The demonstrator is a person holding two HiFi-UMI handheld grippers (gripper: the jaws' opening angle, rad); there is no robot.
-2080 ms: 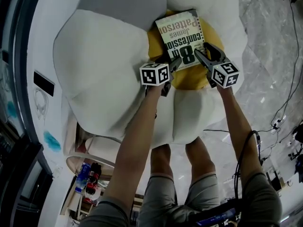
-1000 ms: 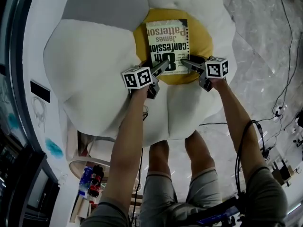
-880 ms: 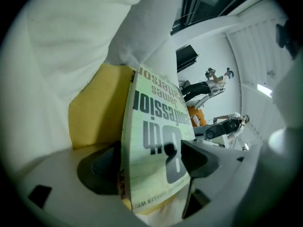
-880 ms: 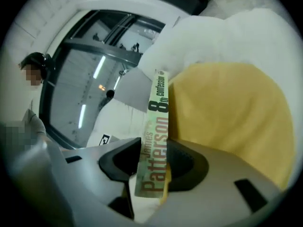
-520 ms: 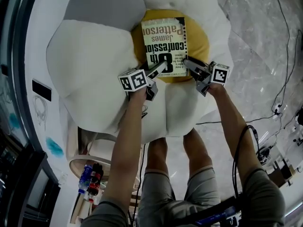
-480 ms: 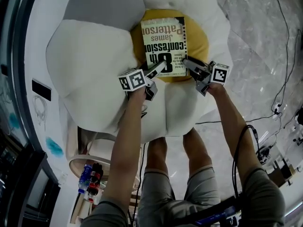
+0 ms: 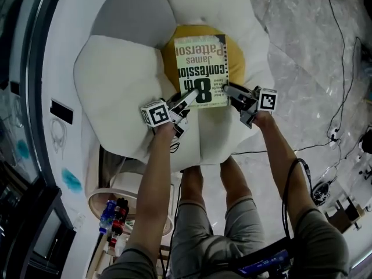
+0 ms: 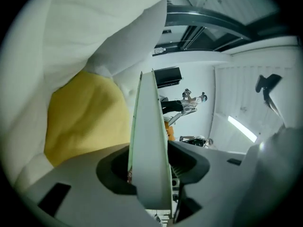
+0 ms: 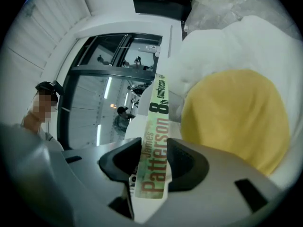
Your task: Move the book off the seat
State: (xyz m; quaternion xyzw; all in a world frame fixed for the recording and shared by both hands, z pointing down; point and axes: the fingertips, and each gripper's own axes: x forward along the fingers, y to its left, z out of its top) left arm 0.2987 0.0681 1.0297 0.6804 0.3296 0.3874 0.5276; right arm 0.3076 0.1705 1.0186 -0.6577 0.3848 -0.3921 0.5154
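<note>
**A:** Fingers first. Left gripper [image 8: 150,169]?

**B:** Jaws have just been closing. They are now clamped on the book [image 7: 201,68] at its near-left corner, with the page edge between the pads.

**A:** Right gripper [image 9: 152,167]?

**B:** Also been closing. Clamped on the spine at the near-right corner.

**A:** How does the book lie?

**B:** Cover up. The long axis runs straight away from both grippers, and the far end is over the yellow centre cushion [image 7: 237,60] of the seat [image 7: 116,80]. It looks lifted, but I cannot tell whether the far end still touches.

**A:** Which hand is nearer?

**B:** Neither, the hold is symmetric. My judgement is that both hands must travel together, sideways toward the floor [image 7: 302,34] or back.
</note>
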